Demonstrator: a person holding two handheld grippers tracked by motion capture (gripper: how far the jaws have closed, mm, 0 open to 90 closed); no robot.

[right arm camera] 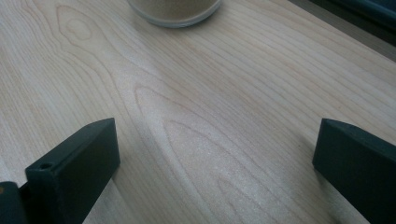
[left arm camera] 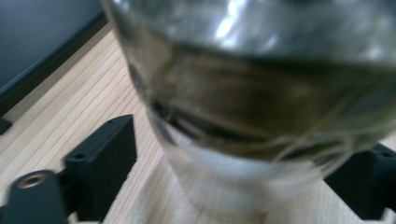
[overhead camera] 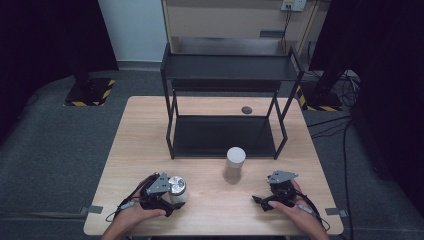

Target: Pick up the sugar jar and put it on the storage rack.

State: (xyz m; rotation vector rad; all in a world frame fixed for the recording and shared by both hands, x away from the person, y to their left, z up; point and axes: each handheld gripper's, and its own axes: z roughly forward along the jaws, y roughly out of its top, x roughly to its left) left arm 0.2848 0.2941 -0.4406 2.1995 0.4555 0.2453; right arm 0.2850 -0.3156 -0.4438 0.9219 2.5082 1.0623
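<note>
A person sits at a light wooden table (overhead camera: 210,210), holding a set of tongs in each hand. The left tongs (overhead camera: 172,192) sit at the near left of the table, around a clear glass jar (overhead camera: 176,186) with a shiny metal lid. The jar stands upright on the table, and the tongs come at it low and from the side, likely so the jaws meet its body rather than the lid.

The left gripper view looks along those jaws from very close. The jar (left arm camera: 252,107) is blurred there and seems to hold something dark. A black jaw stands on each side of its lower part; the one on the left shows a sliver of table between itself and the glass, so the jaws seem partly closed around the jar without a clear grip. Whether the other jaw touches cannot be told.

The right tongs (overhead camera: 267,200) rest at the near right, jaws wide apart and holding nothing. The right gripper view shows bare wood between them and the base of a second jar (right arm camera: 175,11) ahead. From above, that jar (overhead camera: 235,162) wears a white lid and stands mid-table, just before a black two-tier rack (overhead camera: 227,75).
</note>
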